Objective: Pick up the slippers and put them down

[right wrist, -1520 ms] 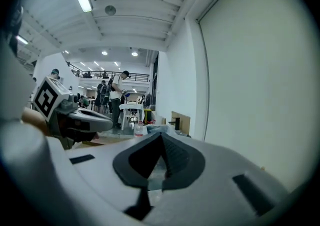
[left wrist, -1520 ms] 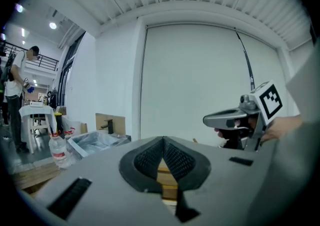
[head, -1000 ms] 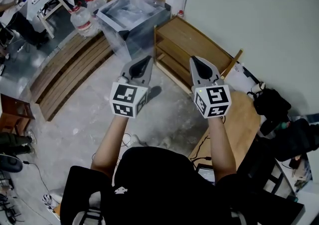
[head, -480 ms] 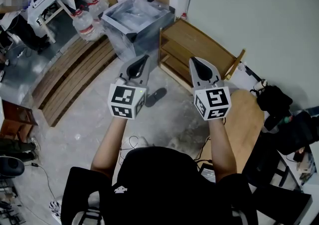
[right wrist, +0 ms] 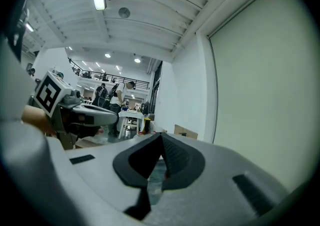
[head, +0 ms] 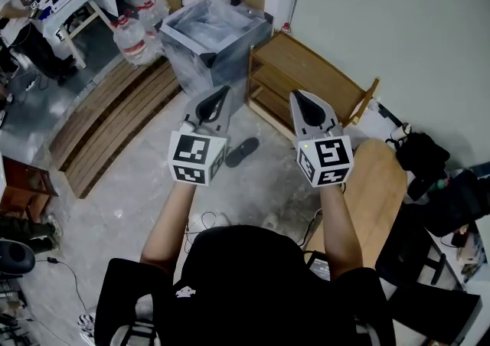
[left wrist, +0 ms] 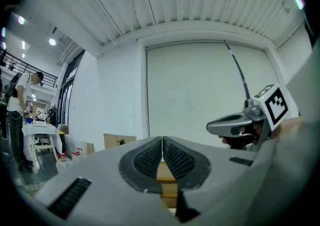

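Observation:
One dark slipper lies on the concrete floor in front of a low wooden shoe rack; no second slipper is in view. I hold both grippers level at chest height, well above the floor, side by side. My left gripper is shut with nothing between its pads, and it hangs above and left of the slipper. My right gripper is also shut and empty, over the rack's front edge. Each gripper view shows the other gripper alongside and neither shows the slipper.
A grey open box stands left of the rack, by the wall. Wooden slat panels lie on the floor at left, with a water bottle and a white table beyond. A round wooden board and dark bags sit at right.
Both grippers and the head view have moved toward the rack. The slipper, partly hidden by the left gripper's cube before, now shows fully. Both jaws stayed shut.

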Demonstrator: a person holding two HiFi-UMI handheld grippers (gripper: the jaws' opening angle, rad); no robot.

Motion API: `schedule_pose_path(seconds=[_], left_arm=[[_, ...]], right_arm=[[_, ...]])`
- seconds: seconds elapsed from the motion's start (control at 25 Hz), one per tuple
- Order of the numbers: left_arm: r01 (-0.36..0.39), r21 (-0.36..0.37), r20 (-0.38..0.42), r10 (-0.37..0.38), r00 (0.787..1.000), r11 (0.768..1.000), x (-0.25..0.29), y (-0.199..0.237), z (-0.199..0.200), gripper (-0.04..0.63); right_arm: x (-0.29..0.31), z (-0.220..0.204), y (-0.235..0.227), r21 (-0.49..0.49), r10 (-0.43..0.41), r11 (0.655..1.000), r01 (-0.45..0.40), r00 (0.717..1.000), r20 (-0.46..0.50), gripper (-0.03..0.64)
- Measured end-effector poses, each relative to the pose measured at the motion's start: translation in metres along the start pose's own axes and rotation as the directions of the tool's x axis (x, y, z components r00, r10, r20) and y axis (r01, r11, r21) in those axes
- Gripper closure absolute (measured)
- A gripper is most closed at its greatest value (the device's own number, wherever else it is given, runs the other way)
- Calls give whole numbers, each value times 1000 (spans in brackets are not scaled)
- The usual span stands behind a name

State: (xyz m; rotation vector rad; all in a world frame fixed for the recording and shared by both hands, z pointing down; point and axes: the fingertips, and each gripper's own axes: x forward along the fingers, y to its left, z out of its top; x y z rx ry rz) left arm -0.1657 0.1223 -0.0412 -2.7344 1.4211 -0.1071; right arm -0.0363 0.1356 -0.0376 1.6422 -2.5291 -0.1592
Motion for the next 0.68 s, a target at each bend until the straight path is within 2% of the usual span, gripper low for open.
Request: schedule_pose_path(seconds=[0.24, 0.68], left_arm=[[-2, 5, -18, 2, 1000, 1000, -5, 6, -6, 588], [-11, -10, 6, 11, 1000, 1000, -5, 13, -3, 589]], right_arm=[[4, 1, 7, -12, -1, 1000, 1, 1000, -3, 627], [9, 3, 16, -18, 5, 1000, -5, 1000, -8, 627]])
